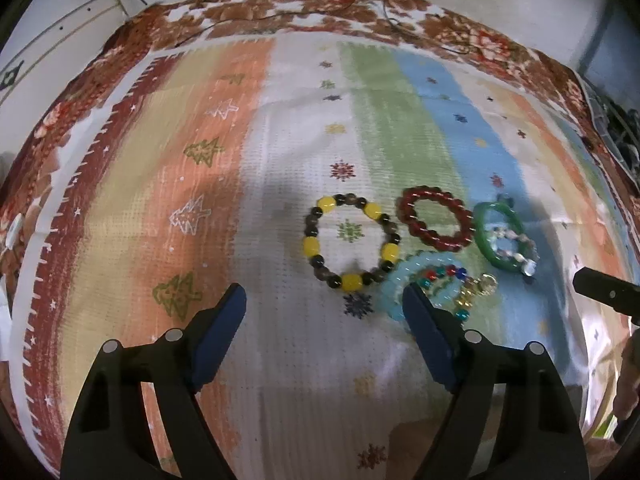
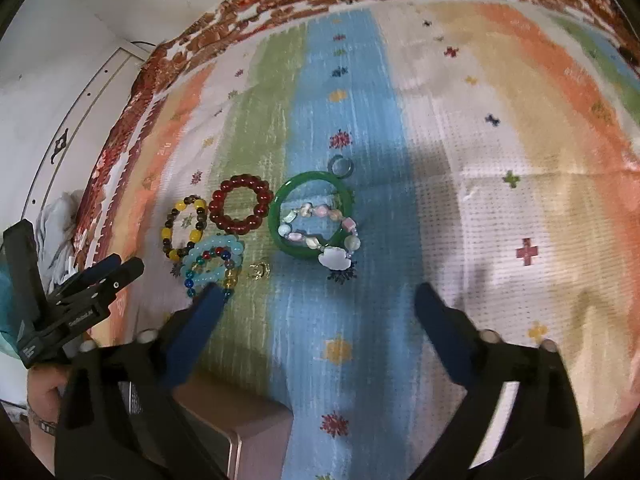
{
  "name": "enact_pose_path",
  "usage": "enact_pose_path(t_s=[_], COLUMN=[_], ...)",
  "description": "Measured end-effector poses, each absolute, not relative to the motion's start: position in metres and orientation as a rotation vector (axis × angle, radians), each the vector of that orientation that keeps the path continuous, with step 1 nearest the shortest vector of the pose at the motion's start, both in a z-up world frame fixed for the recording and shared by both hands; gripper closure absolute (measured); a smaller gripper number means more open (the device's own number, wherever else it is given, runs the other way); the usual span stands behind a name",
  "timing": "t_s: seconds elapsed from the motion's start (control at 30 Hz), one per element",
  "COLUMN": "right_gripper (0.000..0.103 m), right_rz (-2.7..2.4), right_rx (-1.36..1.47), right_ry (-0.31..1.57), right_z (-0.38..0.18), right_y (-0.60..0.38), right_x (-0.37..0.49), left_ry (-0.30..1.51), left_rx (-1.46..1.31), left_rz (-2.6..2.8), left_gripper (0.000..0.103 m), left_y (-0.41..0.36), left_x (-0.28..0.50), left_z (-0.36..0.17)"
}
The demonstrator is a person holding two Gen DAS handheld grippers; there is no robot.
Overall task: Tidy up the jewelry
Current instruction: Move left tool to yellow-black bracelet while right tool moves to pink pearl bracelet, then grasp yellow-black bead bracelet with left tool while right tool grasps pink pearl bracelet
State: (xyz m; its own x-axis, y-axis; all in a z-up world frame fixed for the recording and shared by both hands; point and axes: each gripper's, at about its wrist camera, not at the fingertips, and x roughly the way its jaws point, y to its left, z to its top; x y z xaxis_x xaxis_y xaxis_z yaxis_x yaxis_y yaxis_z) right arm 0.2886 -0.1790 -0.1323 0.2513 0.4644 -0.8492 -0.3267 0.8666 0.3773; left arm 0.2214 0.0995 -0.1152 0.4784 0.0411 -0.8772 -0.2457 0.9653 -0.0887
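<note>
Several bracelets lie grouped on a striped cloth. A yellow-and-dark bead bracelet (image 1: 316,245) (image 2: 168,233), a red bead bracelet (image 1: 408,222) (image 2: 218,204), a green bangle (image 1: 482,236) (image 2: 280,240) with a pastel shell bracelet (image 1: 520,254) (image 2: 334,258) over it, and a light-blue bracelet (image 1: 390,288) (image 2: 192,258) with a multicoloured bead string (image 1: 444,272) (image 2: 218,254). A small ring (image 2: 341,167) lies beyond the bangle. My left gripper (image 1: 324,300) is open and empty, just short of the yellow bracelet. My right gripper (image 2: 316,298) is open and empty, just short of the green bangle.
A pinkish box (image 2: 240,432) sits at the near edge under my right gripper. The left gripper shows at the left of the right wrist view (image 2: 100,280). The right gripper's tip (image 1: 600,290) shows at the right of the left view. A floral blanket (image 1: 320,4) borders the cloth.
</note>
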Motion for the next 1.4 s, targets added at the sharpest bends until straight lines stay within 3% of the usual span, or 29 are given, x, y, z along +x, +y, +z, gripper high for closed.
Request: enact_pose_path(t_s=[0.17,0.2,0.37,0.53,0.63,0.73,0.9,1.4], right_gripper=[0.017,0.020,0.036,0.045,0.056,0.075,0.091,0.093], right_rz=[0.523,0.523,0.530,0.515,0.509,0.493,0.502,0.548], right_rx=[0.147,0.157,0.200,0.274,0.308,0.330,0.367,0.434], right_ry=[1.228,1.234,1.266,1.300,1.298,1.306,1.314,1.312], right_z=[-0.144,-0.147,-0.158,-0.172,-0.176,-0.181,-0.185,-0.164], right_y=[-0.175,-0.175,-0.173,-0.179,-0.183,-0.189,-0.194,-0.199], right_x=[0.302,0.304,0.315,0.326,0.332,0.336,0.339,0.335], left_ry=[1.077,1.081,1.118,1.132,1.134,1.142,1.151,1.118], left_rx=[-0.213,-0.216,-0.232,-0.238,-0.240,-0.215,-0.199,-0.257], left_rz=[0.173,0.172,0.159,0.169,0.164,0.164,0.158,0.117], left_gripper=[0.033,0.035,0.063,0.070,0.074,0.091,0.093,0.094], left_y=[0.102,0.103,0.110,0.117,0.119,0.117,0.115,0.123], left_x=[0.233,0.236,0.245,0.251,0.253,0.256,0.258,0.256], left_z=[-0.123,-0.125,-0.138,-0.148,-0.151,-0.155,-0.157,-0.143])
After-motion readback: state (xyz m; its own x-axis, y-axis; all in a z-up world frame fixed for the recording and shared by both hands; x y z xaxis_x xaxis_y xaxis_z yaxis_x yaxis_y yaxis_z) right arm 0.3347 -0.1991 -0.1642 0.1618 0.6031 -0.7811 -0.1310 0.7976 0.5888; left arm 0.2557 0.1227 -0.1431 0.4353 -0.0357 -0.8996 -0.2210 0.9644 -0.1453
